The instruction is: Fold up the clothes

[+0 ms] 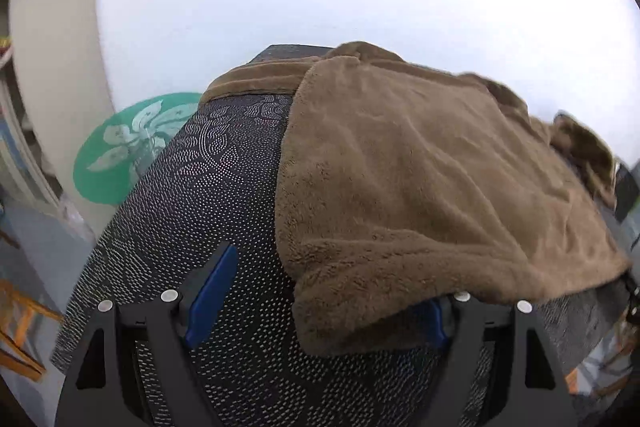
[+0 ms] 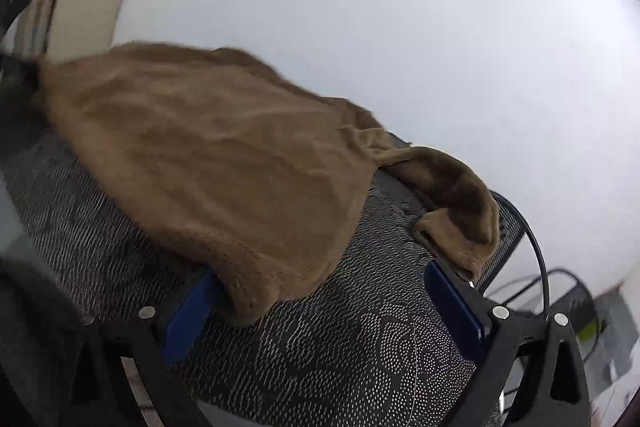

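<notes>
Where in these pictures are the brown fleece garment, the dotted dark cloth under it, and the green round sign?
brown fleece garment (image 1: pixel 420 187), left wrist view, middle of its top panel
dotted dark cloth (image 2: pixel 360 347), right wrist view, bare patch near the camera
green round sign (image 1: pixel 120 155), left wrist view, its white flower

No readable text, nos. or brands in either view. Only sign: green round emblem w/ white five-petal flower, on the beige wall at left in left wrist view. No lettering legible on it.
</notes>
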`<state>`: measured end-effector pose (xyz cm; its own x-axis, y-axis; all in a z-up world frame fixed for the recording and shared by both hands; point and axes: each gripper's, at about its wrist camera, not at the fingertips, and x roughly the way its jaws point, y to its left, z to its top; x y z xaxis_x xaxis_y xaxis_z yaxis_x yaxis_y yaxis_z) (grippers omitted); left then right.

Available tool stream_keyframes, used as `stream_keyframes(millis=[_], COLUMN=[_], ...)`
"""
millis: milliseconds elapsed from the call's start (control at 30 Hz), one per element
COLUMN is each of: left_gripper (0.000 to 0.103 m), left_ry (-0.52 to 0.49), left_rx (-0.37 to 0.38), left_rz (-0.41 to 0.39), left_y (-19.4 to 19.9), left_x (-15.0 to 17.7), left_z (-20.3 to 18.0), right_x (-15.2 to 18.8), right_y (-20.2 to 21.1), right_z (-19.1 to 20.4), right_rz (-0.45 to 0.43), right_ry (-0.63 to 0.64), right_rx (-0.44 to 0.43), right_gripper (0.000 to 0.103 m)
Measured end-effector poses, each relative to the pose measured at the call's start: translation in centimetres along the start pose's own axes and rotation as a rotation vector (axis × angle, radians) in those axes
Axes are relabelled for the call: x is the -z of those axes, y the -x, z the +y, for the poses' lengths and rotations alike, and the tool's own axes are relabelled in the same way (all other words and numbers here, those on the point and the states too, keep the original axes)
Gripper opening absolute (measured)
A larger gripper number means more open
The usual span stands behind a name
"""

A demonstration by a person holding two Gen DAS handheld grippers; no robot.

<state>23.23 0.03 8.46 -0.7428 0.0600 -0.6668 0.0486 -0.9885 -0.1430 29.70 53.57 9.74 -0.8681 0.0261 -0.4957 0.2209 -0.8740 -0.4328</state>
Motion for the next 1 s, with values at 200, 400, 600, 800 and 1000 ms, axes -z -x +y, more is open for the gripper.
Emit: stream_keyframes(millis=[200,400,600,800,1000], left_gripper=[0.083,0.083,0.083,0.083,0.096], left_ry=[-0.019,-0.042,-0.021,-0.089,-0.056], left_rx=[-0.003,-0.047,-0.104,-0.256,-0.281], left_rz=[0.021,-0.004,-0.026,-0.058,-0.156], left_y=[-0.2,0.4,-0.4,-0.8,3.7], left_x=[0.5,1.3,0.9,1.0,-0.5], left_z=[-0.5,-0.4,-0.8,-2.2,-0.4], right_x=[-0.2,-1.7,-1.6,-1.3,-1.1], right_y=[-0.8,-0.9,-1.2,-1.7,0.9], right_z=[2.5,-0.4,-5.6,-5.4,-6.8], right_rz=[0.011,-0.047,-0.051,-0.031,-0.079], right_ry=[0.032,-0.142,-0.476,-0.415,-0.379], right_rx=[-0.039,0.025,-0.034,0.048,0.195], right_gripper=[0.101,0.101,0.101,0.101,0.101])
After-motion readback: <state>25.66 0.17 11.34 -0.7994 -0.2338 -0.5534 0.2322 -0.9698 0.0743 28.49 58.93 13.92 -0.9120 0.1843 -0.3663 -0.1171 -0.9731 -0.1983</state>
